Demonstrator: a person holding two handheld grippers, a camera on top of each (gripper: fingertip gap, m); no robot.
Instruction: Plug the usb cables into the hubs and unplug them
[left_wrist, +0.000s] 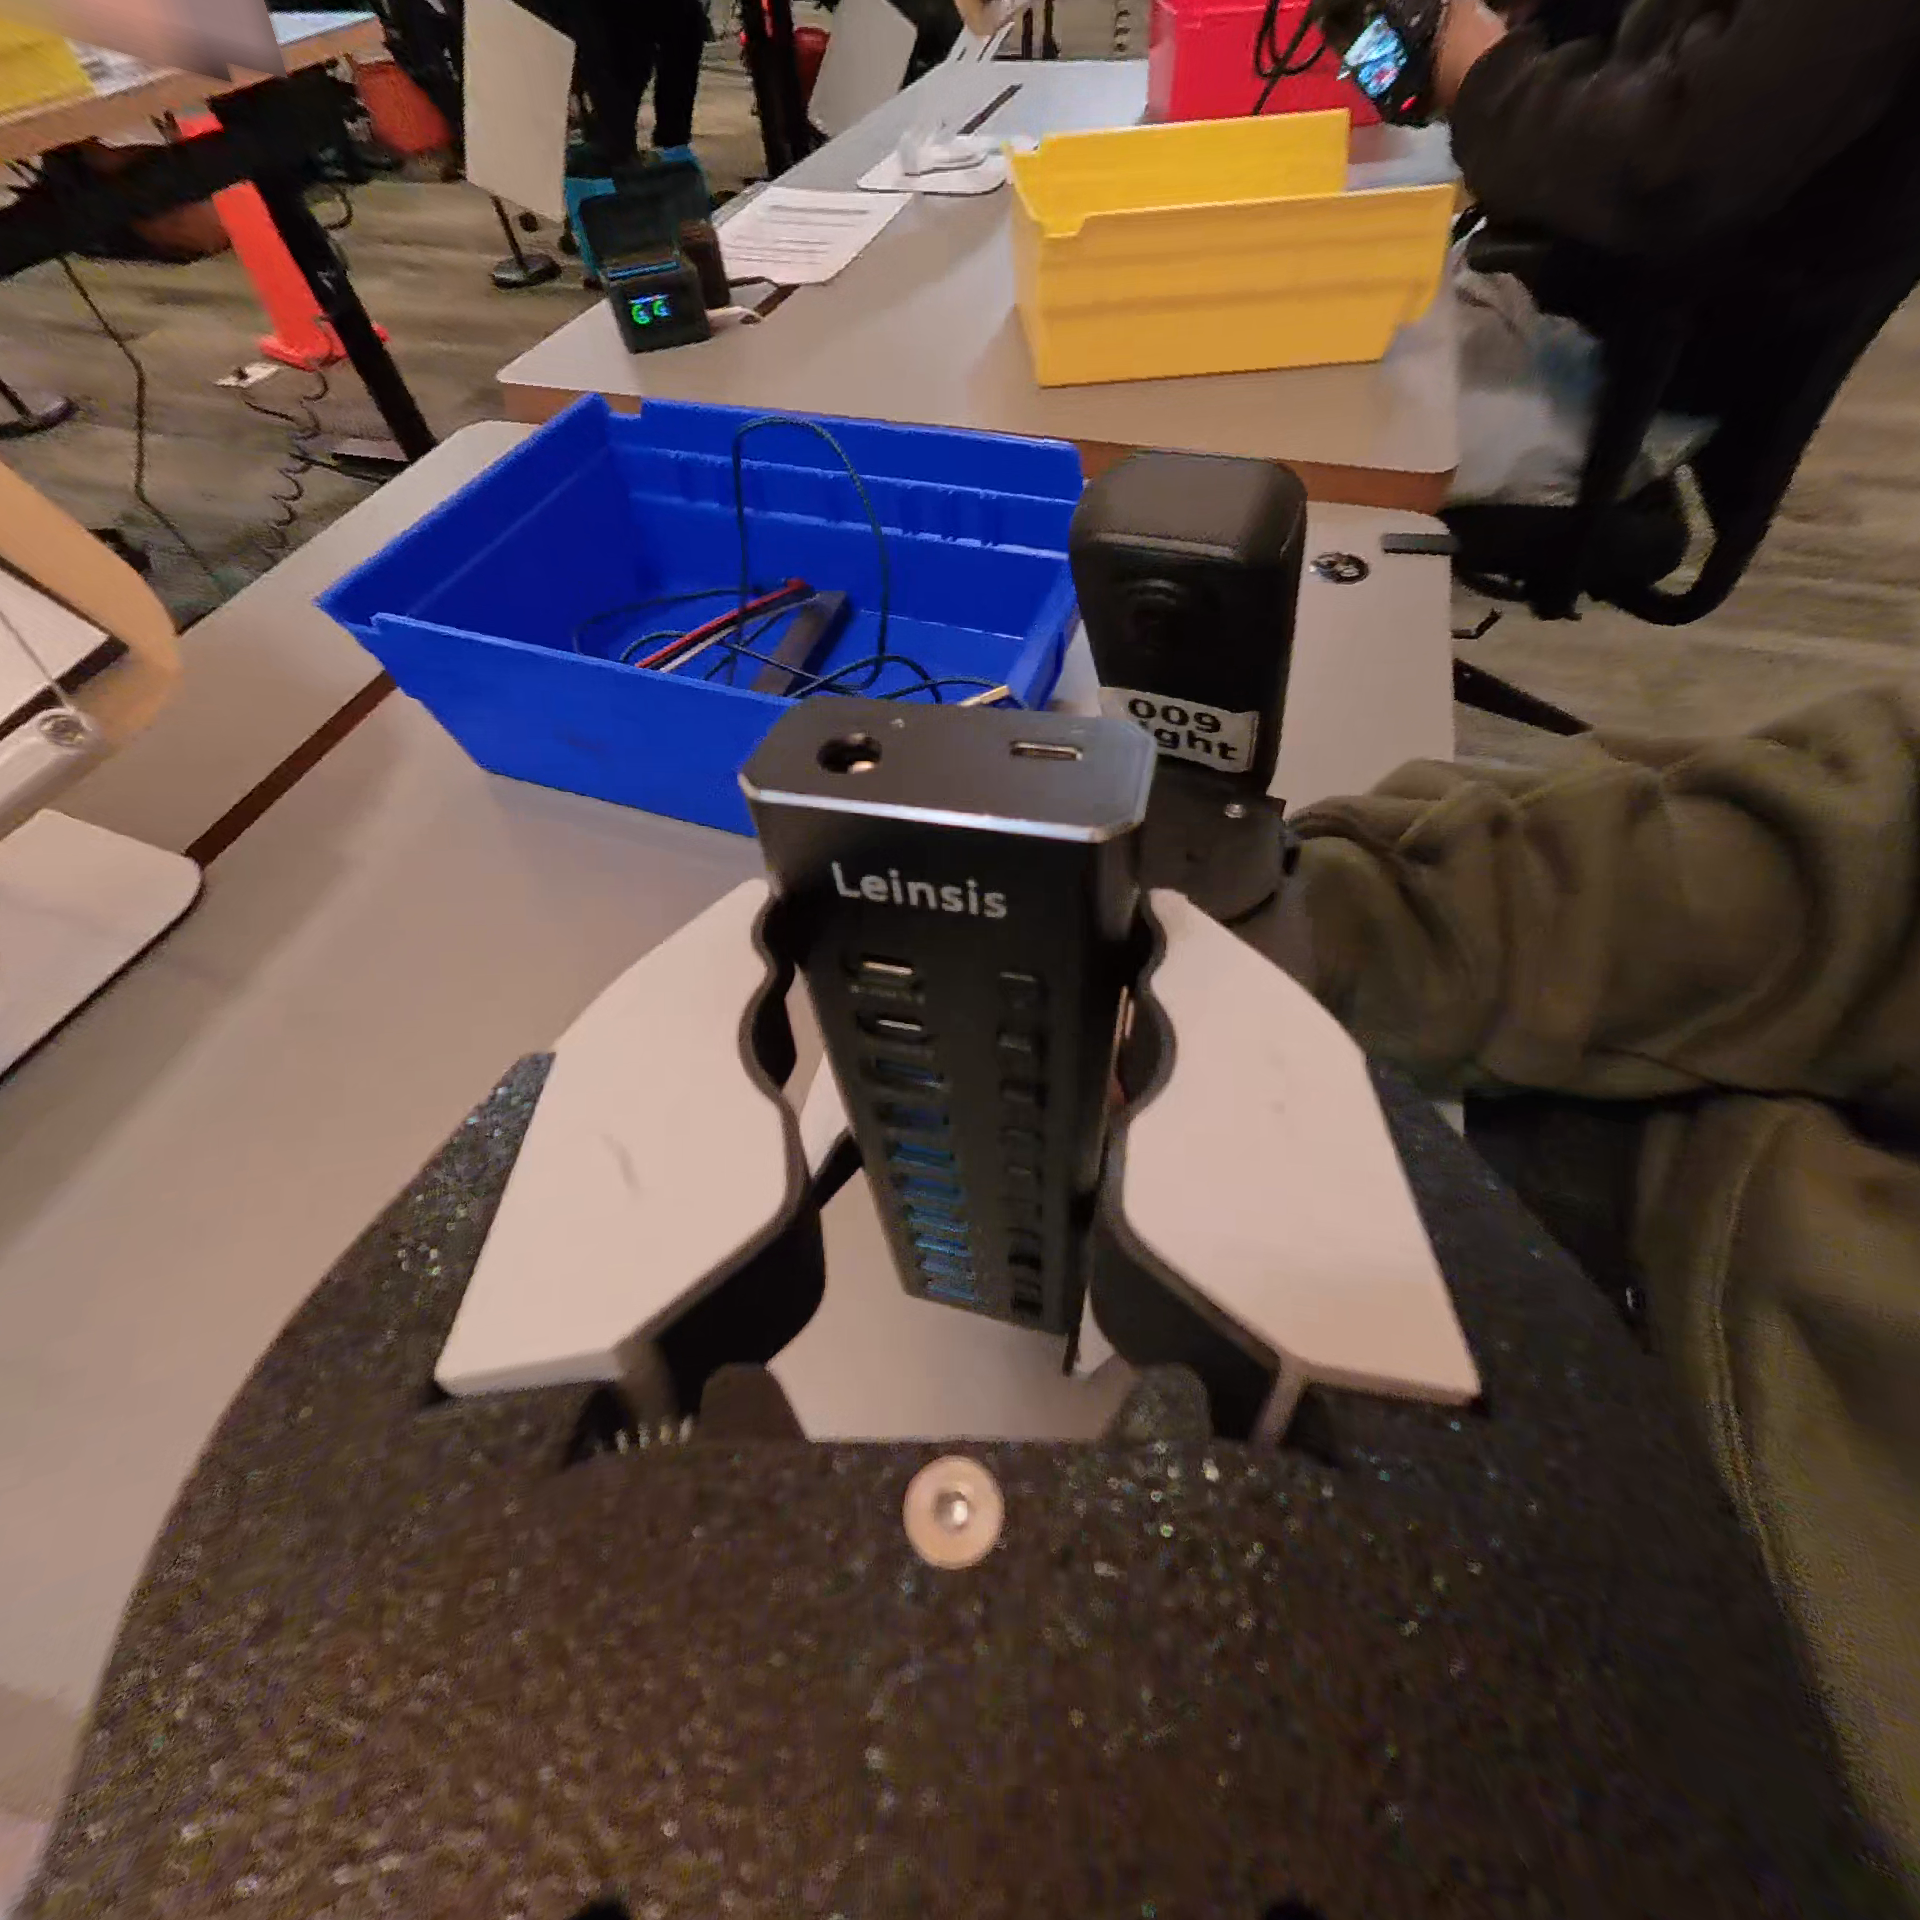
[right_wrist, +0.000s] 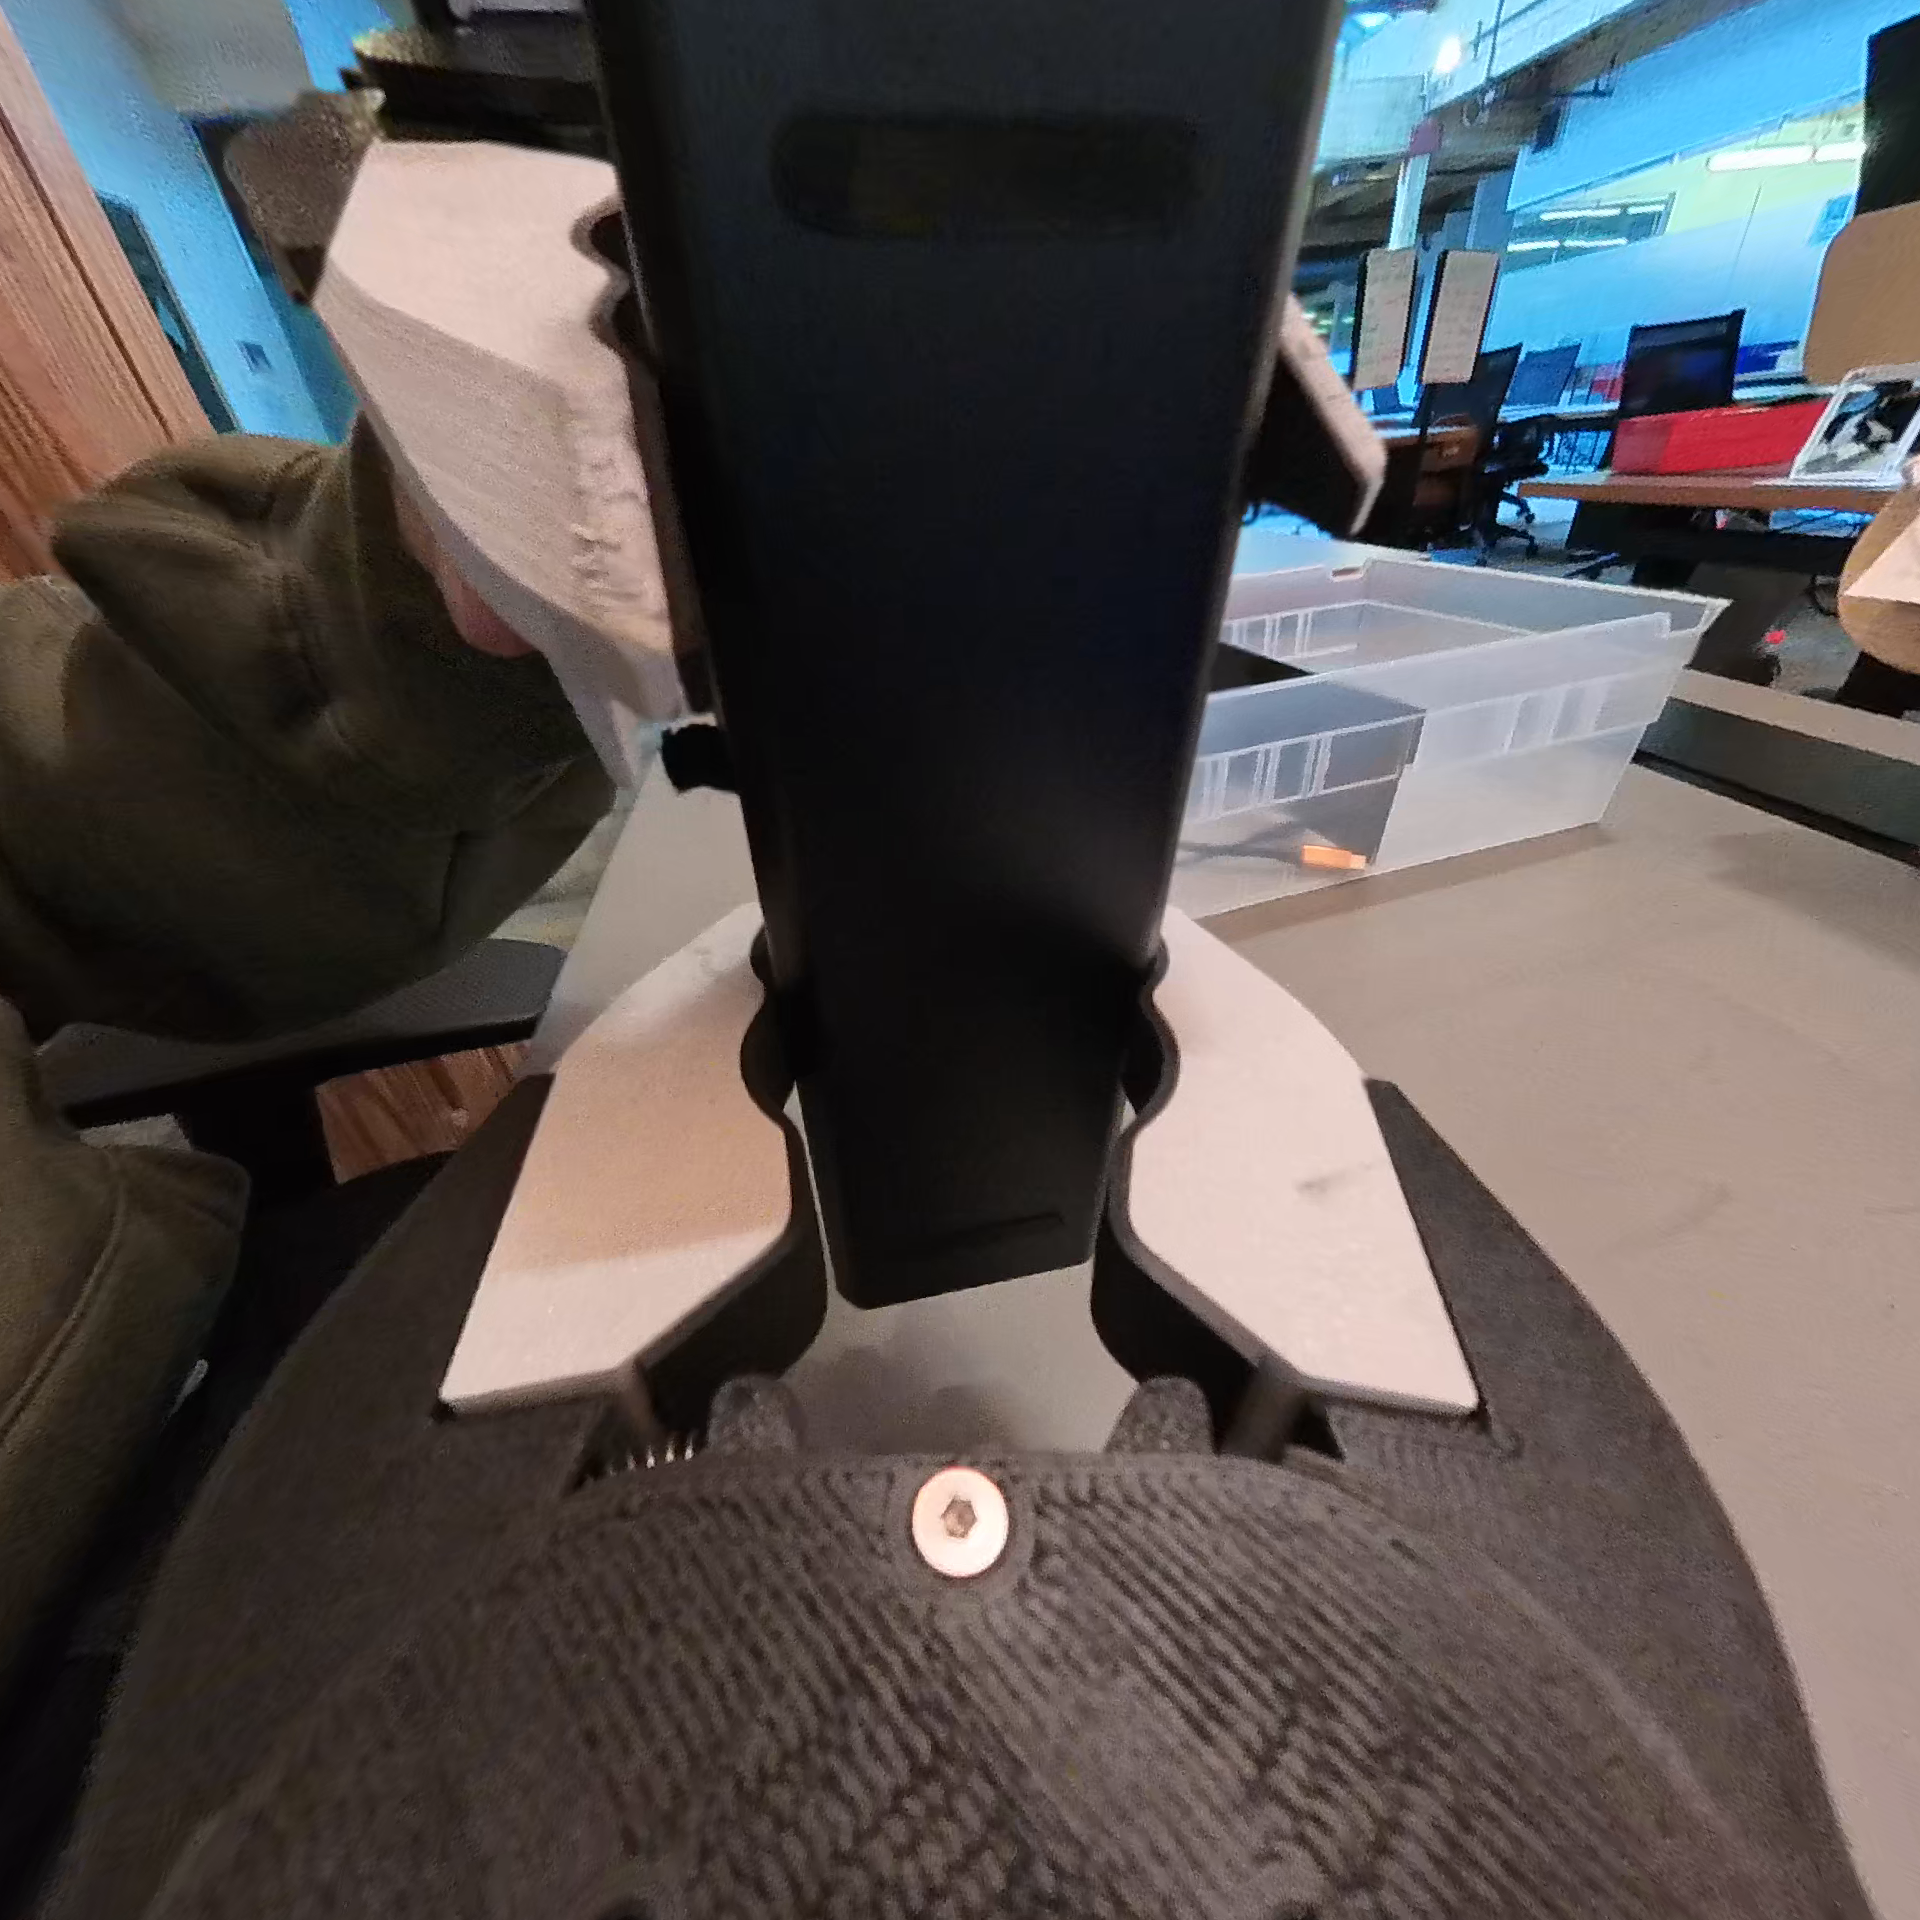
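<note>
A black multi-port USB hub is held upright above the grey table, ports facing the left wrist view. My left gripper is shut on its sides. My right gripper is shut on the same hub from the opposite side, facing its plain back. The right gripper's camera housing shows behind the hub. The left gripper's fingers clamp the hub higher up in the right wrist view. No cable is plugged into the visible ports. Dark USB cables lie in a blue bin.
A yellow bin stands on the far table. A clear plastic bin with a dark box sits on the table right of the hub. A person's olive sleeve reaches in from the right. Desks and chairs fill the background. The gap from one gripper's tips to the other's is roughly 8 cm.
</note>
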